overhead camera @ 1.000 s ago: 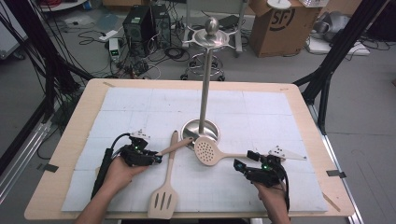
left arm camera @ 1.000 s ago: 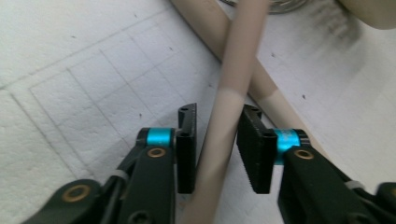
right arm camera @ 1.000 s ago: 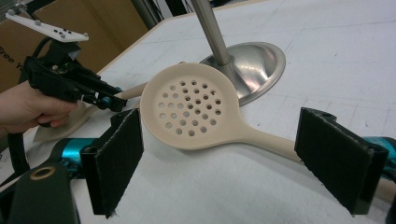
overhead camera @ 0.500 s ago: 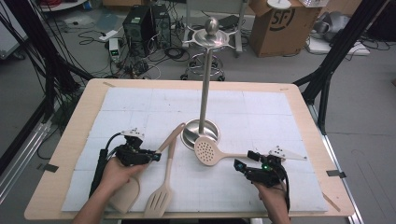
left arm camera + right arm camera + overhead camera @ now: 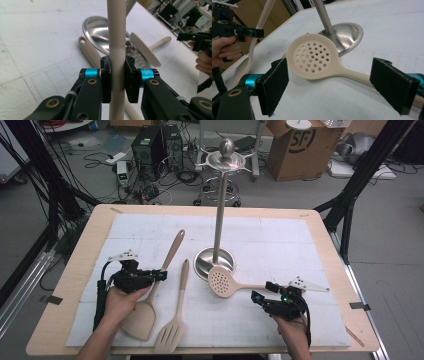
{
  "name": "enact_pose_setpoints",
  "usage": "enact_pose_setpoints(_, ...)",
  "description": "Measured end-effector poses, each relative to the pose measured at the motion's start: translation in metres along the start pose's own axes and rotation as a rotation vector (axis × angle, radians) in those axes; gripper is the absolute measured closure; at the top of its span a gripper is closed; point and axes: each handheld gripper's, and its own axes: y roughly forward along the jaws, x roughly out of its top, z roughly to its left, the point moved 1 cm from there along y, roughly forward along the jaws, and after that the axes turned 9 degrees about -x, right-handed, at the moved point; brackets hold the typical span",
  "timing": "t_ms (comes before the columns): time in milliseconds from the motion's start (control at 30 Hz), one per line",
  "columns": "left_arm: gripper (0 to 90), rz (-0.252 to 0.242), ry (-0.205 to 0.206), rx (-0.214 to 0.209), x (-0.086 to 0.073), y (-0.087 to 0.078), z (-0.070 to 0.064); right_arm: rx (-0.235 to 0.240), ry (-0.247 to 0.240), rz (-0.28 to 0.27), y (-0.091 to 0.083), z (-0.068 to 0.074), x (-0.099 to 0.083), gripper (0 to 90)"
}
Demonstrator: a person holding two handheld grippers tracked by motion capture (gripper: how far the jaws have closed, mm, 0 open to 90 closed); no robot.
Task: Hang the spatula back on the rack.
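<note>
High view: left gripper (image 5: 159,275) now clamping the handle of the beige solid wooden spatula (image 5: 150,301), lifted since a second ago, meaning pickup done. Left gripper view: spatula handle (image 5: 116,50) standing between the pads. Right gripper view: right gripper (image 5: 340,85) gaping around the beige perforated skimmer (image 5: 313,60).

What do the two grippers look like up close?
Both the left gripper and the right gripper are black, with blue collars and brass-coloured screws. Each has flat dark pads, a black cable and a grey three-cornered plate.

Solid spatula (image 5: 150,290) newly lifted, tilted
</note>
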Motion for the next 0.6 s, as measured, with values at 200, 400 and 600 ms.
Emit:
enact_pose_setpoints(200,78.4,-0.018,0.048,-0.031,0.023,-0.011,-0.012,-0.001,-0.006,0.003,0.001,0.0,0.0,14.7)
enact_pose_setpoints(400,78.4,-0.039,0.044,-0.072,0.04,-0.013,-0.024,-0.001,-0.005,0.002,0.0,0.001,0.0,14.7)
enact_pose_setpoints(600,78.4,-0.099,0.041,-0.14,0.053,-0.013,-0.04,-0.001,-0.007,-0.002,0.0,0.0,0.0,14.7)
